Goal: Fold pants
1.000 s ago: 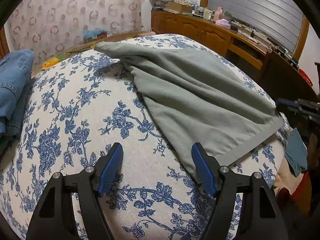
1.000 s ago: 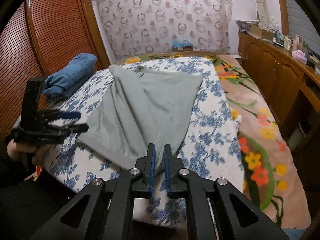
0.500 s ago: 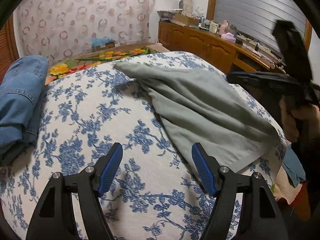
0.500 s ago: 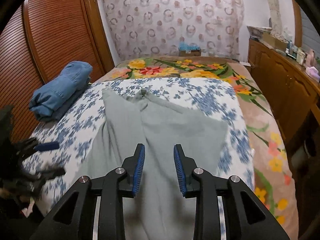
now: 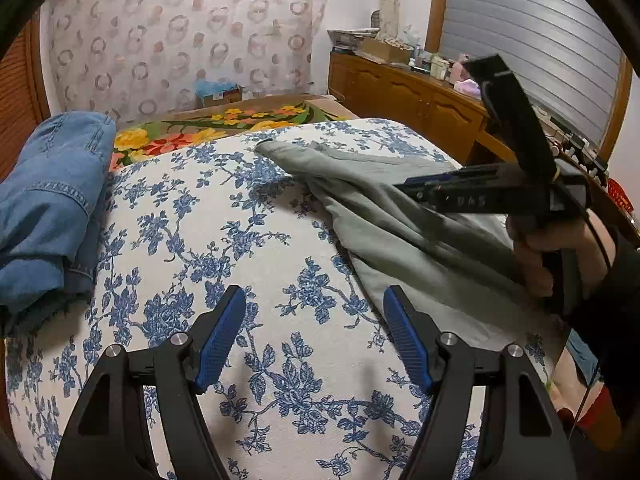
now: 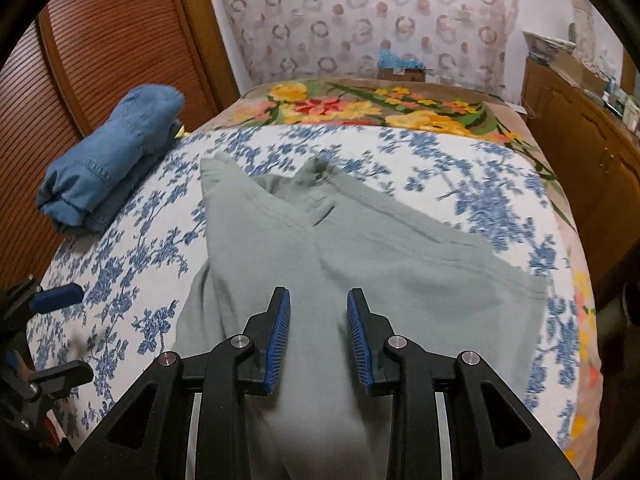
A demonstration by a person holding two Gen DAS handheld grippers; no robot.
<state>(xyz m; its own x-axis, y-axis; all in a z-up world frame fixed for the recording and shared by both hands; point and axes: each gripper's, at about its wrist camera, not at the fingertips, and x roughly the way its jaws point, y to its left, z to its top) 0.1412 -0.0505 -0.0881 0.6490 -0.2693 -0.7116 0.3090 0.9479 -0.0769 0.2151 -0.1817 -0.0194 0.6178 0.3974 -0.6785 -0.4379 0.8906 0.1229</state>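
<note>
Working on a bed with a blue-floral white cotton cover [image 6: 460,184]; the sage-green thin-fabric pants [image 6: 360,248] lie spread on its right half, waist end far, rumpled. We judge them light, limp, non-slip on cotton: they'll sag and crease, so grab at seams or hem, not mid-panel. A folded blue denim garment [image 6: 112,160] sits well apart at the left edge. Right gripper [image 6: 318,336] hovers over the near leg, jaws parted, empty. Left gripper [image 5: 314,336] is over bare cover, jaws wide, empty.
</note>
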